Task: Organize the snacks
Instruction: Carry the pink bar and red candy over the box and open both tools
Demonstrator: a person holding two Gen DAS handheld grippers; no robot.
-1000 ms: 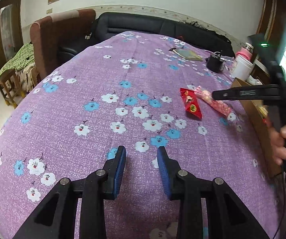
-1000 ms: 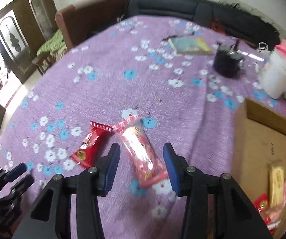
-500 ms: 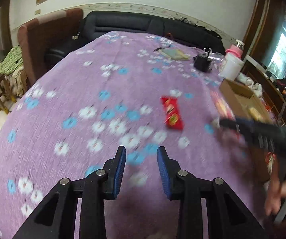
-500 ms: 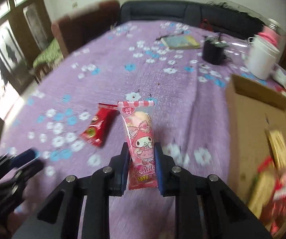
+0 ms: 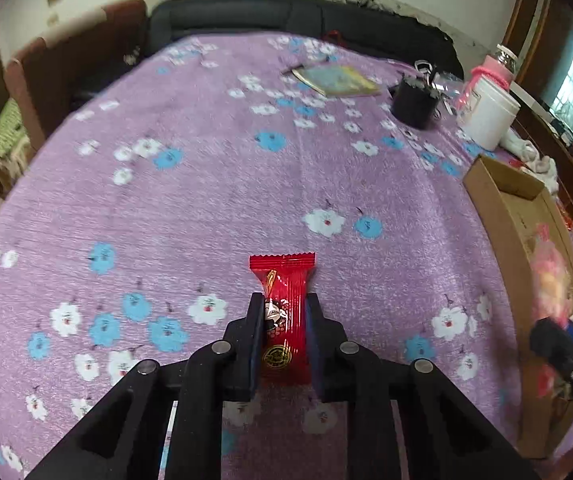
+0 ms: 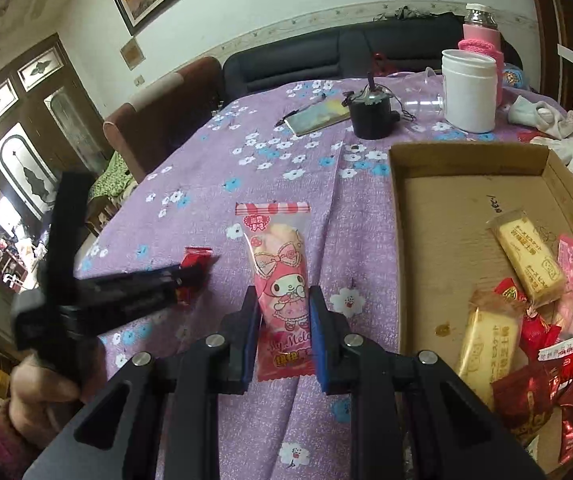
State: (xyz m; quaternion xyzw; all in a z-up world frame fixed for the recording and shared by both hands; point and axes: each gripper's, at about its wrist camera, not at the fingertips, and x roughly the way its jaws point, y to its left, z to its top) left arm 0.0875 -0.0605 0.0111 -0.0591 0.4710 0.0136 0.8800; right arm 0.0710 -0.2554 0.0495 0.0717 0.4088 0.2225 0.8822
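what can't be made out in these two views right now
- Lower print on the pink snack: right wrist view, covered by the right gripper pads.
- Side edges of the red snack: left wrist view, hidden between the left gripper pads.
- Right side of the cardboard box: right wrist view, cut off by the edge.
- Box contents: left wrist view, motion-blurred.
- Book cover: too small.

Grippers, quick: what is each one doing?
Left gripper: closing on the red snack packet.
Right gripper: shut on the pink snack packet.
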